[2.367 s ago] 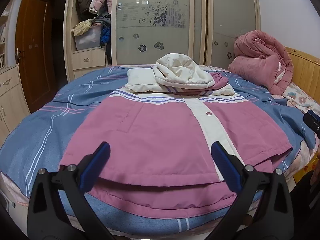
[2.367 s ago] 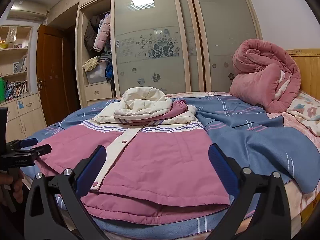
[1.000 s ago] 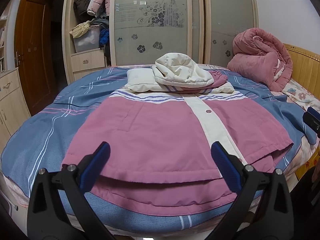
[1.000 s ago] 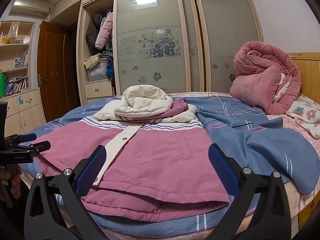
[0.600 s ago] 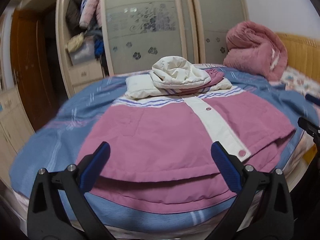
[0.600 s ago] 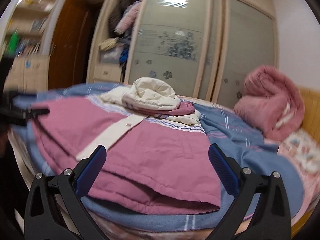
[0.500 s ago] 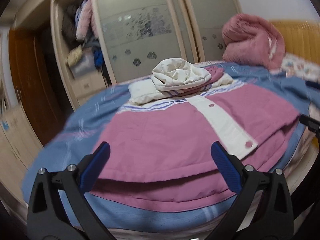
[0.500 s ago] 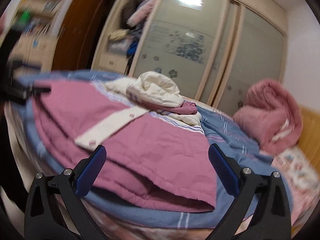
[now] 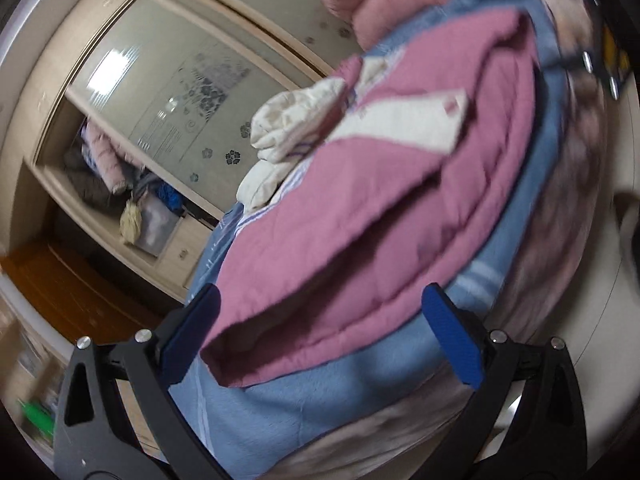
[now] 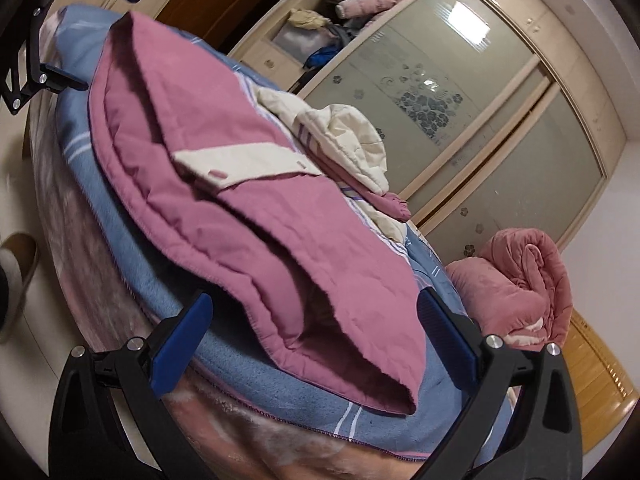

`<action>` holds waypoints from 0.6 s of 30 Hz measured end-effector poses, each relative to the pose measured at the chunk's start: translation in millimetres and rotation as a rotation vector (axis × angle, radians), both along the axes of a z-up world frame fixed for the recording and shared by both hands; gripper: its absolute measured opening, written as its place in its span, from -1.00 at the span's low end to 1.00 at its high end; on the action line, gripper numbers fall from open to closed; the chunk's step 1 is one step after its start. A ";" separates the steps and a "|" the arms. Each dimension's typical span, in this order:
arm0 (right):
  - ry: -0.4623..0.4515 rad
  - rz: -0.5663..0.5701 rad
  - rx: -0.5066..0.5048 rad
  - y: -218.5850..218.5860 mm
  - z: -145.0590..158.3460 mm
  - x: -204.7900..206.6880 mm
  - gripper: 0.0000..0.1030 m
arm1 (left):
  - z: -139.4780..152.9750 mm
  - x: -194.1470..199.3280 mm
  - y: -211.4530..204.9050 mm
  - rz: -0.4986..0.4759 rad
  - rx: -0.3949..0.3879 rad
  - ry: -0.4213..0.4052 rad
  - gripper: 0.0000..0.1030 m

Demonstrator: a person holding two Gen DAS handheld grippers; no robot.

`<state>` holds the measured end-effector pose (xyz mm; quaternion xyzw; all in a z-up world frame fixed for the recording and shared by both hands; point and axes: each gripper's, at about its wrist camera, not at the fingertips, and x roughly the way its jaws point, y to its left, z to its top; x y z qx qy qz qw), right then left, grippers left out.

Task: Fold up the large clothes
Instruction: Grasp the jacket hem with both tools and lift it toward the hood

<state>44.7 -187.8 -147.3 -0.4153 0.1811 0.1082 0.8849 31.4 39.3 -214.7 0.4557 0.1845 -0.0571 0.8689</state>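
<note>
The left gripper (image 9: 320, 336) has its jaws spread wide with nothing between them, and they frame the near left hem corner of the pink quilted jacket with a cream button placket and cream hood (image 9: 360, 208). The right gripper (image 10: 316, 336) is likewise fully open and holds nothing, and it lines up on the opposite hem corner of the same jacket, where two layers gape apart. Neither set of jaws touches the fabric. The jacket lies front up on the blue striped bedspread (image 9: 304, 408), hem at the near edge of the bed, hood bunched at the far end toward the frosted sliding wardrobe doors (image 10: 452, 92). A rolled pink fleece blanket (image 10: 516, 280) sits well apart, near the headboard. Judged step: approach to the two hem corners, ahead of a bottom-to-top fold. The next move calls for each gripper to advance until a corner lies between its jaws, then to close on both layers together; the gaping layers on the right side raise the risk of catching only the upper one. Both views are tilted and blurred by motion. The sleeves cannot be made out, and the far side of the jacket is hidden by the hood. The left gripper appears only in part at the top left corner of the right wrist view.
</note>
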 end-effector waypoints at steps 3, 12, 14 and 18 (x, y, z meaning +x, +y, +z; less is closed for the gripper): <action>0.007 0.004 -0.027 3.0 -8.5 3.1 0.97 | -15.7 2.1 1.8 -0.017 0.081 0.016 0.96; 0.028 -0.011 -0.054 8.7 -19.3 16.4 0.97 | -38.9 5.9 -4.4 -0.032 0.222 -0.039 0.93; 0.033 -0.016 -0.060 9.3 -21.3 19.0 0.97 | -40.3 9.2 -8.0 -0.029 0.244 -0.067 0.93; 0.035 -0.025 -0.064 11.5 -22.6 26.3 0.97 | -36.4 22.5 -15.0 -0.015 0.251 -0.106 0.96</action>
